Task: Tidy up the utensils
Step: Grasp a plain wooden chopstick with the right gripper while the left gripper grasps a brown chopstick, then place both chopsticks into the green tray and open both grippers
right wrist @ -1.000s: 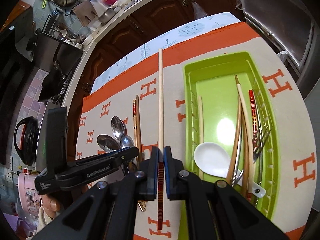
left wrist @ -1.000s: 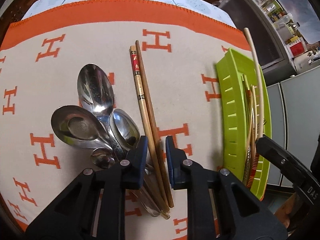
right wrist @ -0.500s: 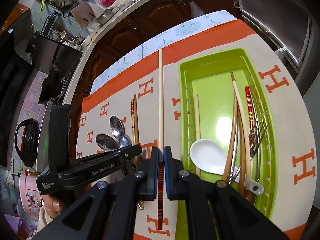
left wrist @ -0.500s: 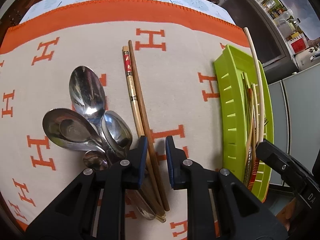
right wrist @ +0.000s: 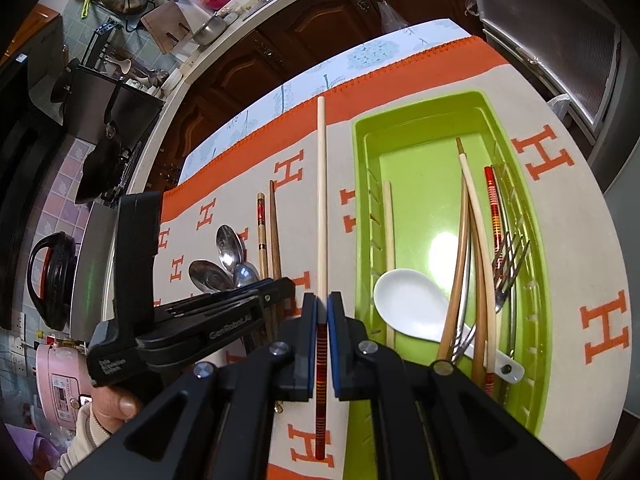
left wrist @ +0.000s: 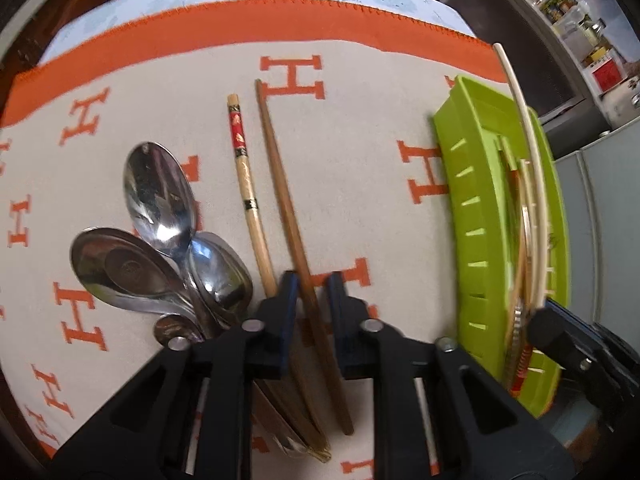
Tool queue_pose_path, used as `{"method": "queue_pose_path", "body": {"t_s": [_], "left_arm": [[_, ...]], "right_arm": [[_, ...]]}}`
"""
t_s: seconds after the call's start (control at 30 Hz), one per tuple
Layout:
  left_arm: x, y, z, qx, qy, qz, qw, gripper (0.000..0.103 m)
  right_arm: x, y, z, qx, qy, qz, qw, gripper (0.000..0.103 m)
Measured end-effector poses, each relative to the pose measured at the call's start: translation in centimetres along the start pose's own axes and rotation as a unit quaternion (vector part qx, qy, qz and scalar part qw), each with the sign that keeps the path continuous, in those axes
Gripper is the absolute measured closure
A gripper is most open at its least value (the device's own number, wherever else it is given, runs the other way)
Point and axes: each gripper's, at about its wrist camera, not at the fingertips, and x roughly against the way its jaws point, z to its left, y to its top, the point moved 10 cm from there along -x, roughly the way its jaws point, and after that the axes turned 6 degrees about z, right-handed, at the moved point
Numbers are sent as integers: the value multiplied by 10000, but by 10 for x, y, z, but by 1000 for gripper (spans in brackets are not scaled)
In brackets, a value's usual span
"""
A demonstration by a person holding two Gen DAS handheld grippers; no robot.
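The right gripper (right wrist: 323,316) is clamped on a pale chopstick (right wrist: 321,200). The stick runs straight from 6 to 12 o'clock, its pale tip far away and its red striped end near. It hangs over the cloth (right wrist: 560,208), just left of the green tray (right wrist: 536,240).

The tray holds a white spoon (right wrist: 412,308), forks (right wrist: 508,264) and more chopsticks, all lying long-ways like the tray.

The left gripper (left wrist: 313,292) is partly open, with its fingers on each side of a brown chopstick (left wrist: 280,184) on the cloth. That stick points to 12 o'clock, leaning a bit to 11. A painted chopstick (left wrist: 246,184) lies just beside it at 9 o'clock. Metal spoons (left wrist: 160,200) pile up further left, bowls pointing away.

Compared with a second ago, the left gripper has slid so that only the brown stick sits between its fingers. The right one has barely moved.
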Motion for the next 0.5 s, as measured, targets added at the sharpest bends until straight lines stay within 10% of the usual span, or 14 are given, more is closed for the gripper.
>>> {"method": "queue_pose_path", "body": {"t_s": [0.5], "left_arm": [[74,-27,-62,-395,-773,-426,9953,99]], "right_arm": [[42,-7,-18,81,-316,-332,9989,98]]}}
